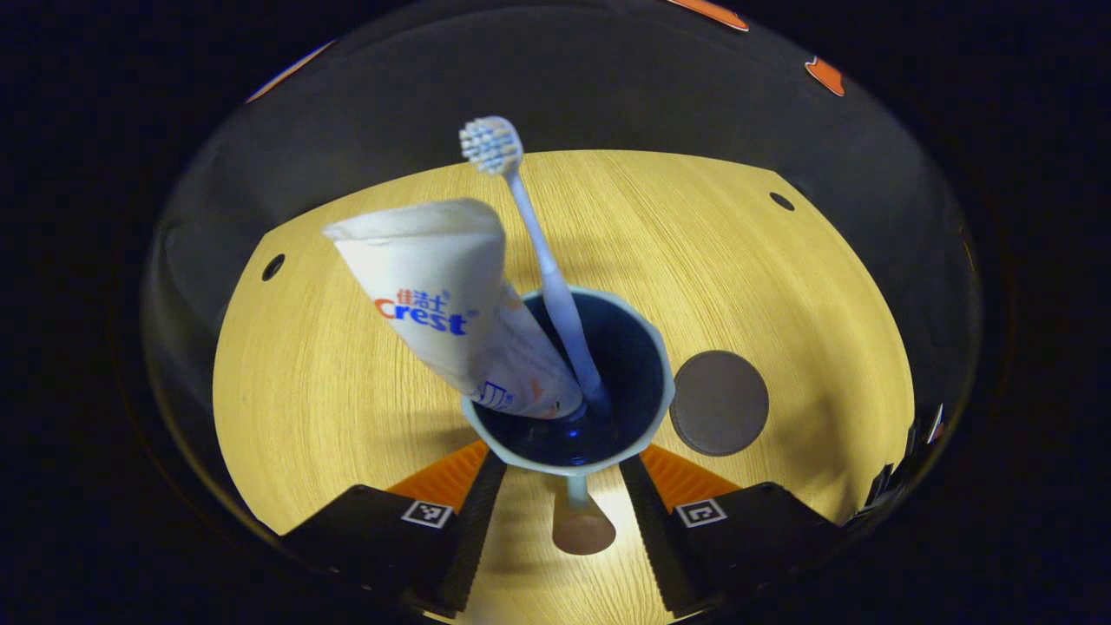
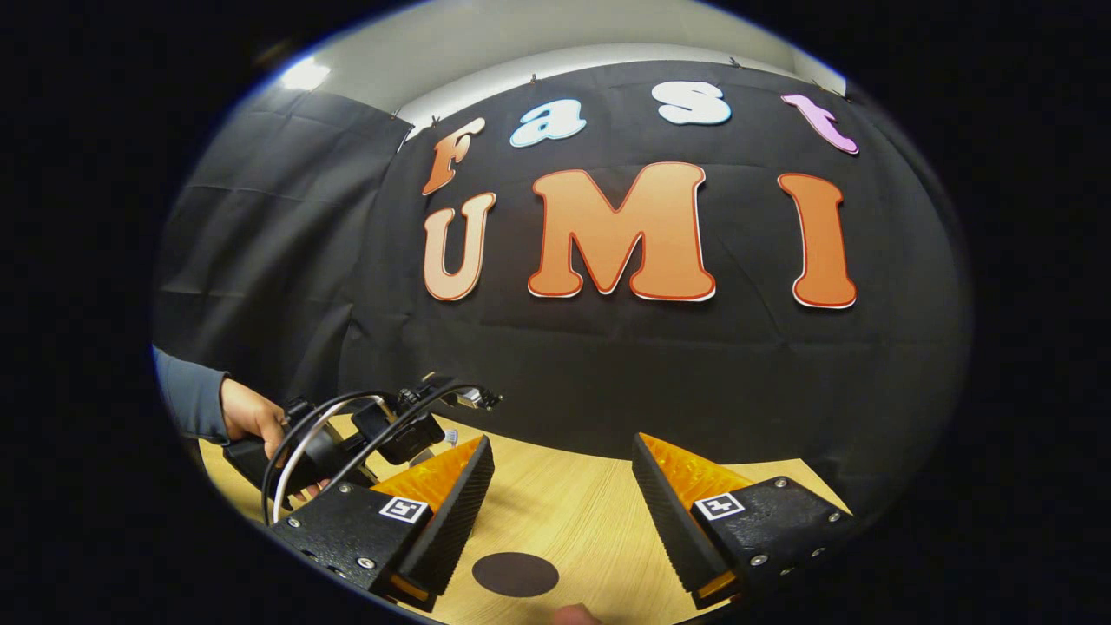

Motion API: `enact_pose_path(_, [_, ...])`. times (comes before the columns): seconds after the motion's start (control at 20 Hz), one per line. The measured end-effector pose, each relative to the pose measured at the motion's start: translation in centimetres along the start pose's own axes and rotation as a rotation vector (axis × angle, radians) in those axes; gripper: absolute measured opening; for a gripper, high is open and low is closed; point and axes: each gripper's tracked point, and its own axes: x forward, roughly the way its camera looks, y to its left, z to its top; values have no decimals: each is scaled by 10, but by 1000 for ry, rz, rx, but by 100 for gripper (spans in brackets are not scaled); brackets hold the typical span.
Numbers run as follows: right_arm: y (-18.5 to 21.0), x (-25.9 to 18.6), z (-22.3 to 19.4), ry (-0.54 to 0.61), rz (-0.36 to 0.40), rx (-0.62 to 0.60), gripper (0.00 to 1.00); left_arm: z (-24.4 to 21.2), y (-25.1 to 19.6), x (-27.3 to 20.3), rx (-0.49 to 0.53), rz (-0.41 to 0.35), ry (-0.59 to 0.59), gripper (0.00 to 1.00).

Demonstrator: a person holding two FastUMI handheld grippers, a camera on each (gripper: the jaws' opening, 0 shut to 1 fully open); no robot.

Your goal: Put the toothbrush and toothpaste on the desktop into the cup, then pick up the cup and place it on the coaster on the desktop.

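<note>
In the left gripper view the left gripper point(image 1: 564, 477) looks down on the table point(image 1: 330, 391), its jaws spread apart on either side of the near rim of the cup point(image 1: 638, 365). Whether the fingers press on the cup's wall cannot be told; the rim sits between them and a handle-like stub reaches down into the gap. The cup stands upright on the wood, dark inside with a pale rim. In it the toothpaste point(image 1: 443, 304) leans toward the left, crimped end up and cap end down at the cup's bottom. The toothbrush point(image 1: 542, 260) stands beside it, handle in the cup, bristle head high and tilted toward the far edge of the table. Just to the right of the cup, apart from it by a narrow strip of wood, lies the round dark coaster point(image 1: 719, 403), flat and bare. Open wood stretches left of the cup and beyond it to the far edge.

In the right gripper view the right gripper point(image 2: 562, 503) is held over the table point(image 2: 573, 512) with its jaws released and nothing between them. The coaster point(image 2: 515, 574) lies below and between them. Farther off to the left, a hand point(image 2: 252, 417) with a sleeve point(image 2: 187, 395) holds the other gripper's body and cables point(image 2: 364, 434).
</note>
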Motion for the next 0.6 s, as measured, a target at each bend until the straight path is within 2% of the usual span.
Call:
enact_pose_path(0.05, [-2,-3,0,-3,-3,2,96,-4,-1,4,1,2,15,68])
enact_pose_path(0.1, [-6,-6,1,-9,-15,7,96,-7,0,5,1,6,28,71])
enact_pose_path(0.15, [-8,-8,3,-17,-23,11,96,-8,-1,6,0,5,30,69])
enact_pose_path(0.2, [-9,-11,6,-23,-30,15,96,-12,-1,7,-6,9,43,64])
enact_pose_path(0.25, [-11,-15,7,-28,-35,18,96,-15,0,12,-12,18,50,65])
enact_pose_path(0.35, [-16,-23,10,-36,-49,21,96,-11,-2,14,-20,22,47,29])
enact_pose_path(0.4, [-18,-25,13,-41,-54,23,96,-9,-2,16,-28,23,39,28])
enact_pose_path(0.45, [-21,-28,15,-45,-62,26,100,-5,-3,21,-39,20,26,28])
enact_pose_path(0.5, [-23,-32,17,-50,-66,29,96,-2,-4,23,-45,18,17,27])
enact_pose_path(0.55, [-25,-36,18,-52,-72,29,96,0,-3,25,-58,16,4,27])
enact_pose_path(0.6, [-28,-40,20,-54,-82,27,100,5,-5,30,-65,16,-2,25])
